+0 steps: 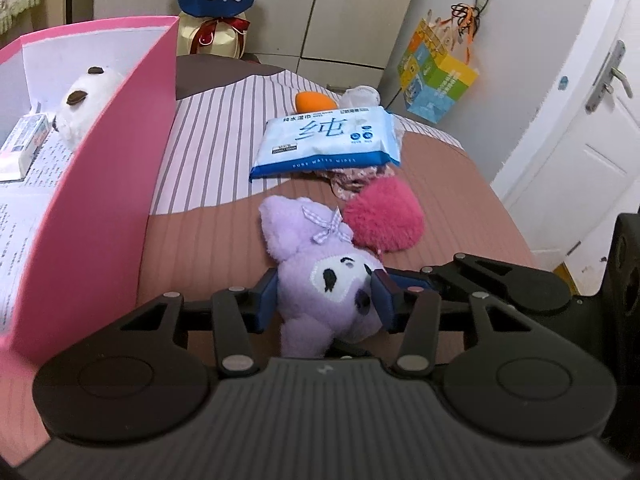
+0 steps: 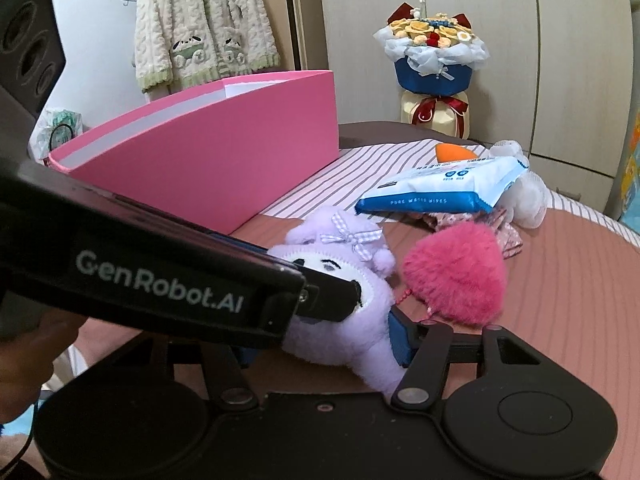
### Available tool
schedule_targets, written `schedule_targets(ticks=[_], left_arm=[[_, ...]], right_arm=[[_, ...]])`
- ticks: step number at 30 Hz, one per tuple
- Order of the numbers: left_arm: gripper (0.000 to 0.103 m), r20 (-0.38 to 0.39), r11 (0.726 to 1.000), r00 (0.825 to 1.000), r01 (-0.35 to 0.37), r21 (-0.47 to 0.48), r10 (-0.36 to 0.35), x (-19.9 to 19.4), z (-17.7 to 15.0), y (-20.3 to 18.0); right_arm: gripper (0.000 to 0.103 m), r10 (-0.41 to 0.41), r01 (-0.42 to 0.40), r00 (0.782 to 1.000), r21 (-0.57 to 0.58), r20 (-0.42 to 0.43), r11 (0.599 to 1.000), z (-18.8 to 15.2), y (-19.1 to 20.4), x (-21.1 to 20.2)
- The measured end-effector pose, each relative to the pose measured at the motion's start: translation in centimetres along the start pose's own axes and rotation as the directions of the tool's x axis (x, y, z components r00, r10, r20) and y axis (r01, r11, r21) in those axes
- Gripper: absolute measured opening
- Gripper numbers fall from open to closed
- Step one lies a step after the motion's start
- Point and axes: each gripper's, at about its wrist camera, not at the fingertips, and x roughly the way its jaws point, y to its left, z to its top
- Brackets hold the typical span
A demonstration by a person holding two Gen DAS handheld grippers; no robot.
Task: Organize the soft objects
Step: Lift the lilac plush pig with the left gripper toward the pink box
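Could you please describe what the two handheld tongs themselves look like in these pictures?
Both tongs, left and right, are matte black, with round-lobed bodies, silver-riveted linkage bars and blue finger pads. The left one's side bears white "GenRobot.AI" lettering.

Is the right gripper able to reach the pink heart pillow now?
Probably not directly. The right gripper sits around the purple plush, which the left gripper also clamps. The pink heart pillow lies just beyond, uncovered, so the way opens once the plush is gone.
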Motion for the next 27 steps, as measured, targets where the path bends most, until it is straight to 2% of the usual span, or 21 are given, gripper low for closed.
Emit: schedule_targets(ticks=[9,17,27], left_arm=[[0.048,-0.019,0.999,1.000,-0.008,0.044,0.009,-3.7,-1.8,-0.9],[0.047,-0.082,0.996,0.996,0.030,0.081,-0.023,-5.9,-3.3,-1.1],[0.047,-0.141,0.992,0.986,0.101,0.072,-0.090,-9.6,-4.1,-0.3]], right_arm=[[0.065,0.017,-0.017,1.000,-0.002,-0.009,1.000,-0.8,2.4,-2.6],[0.065,0.046,-0.041,0.995,0.049,-0.092,0.998,-1.4,4.1,-4.5],[0.065,0.047,-0.044,0.987,0.025,-0.152,0.999,-1.2,6.9,-7.3]])
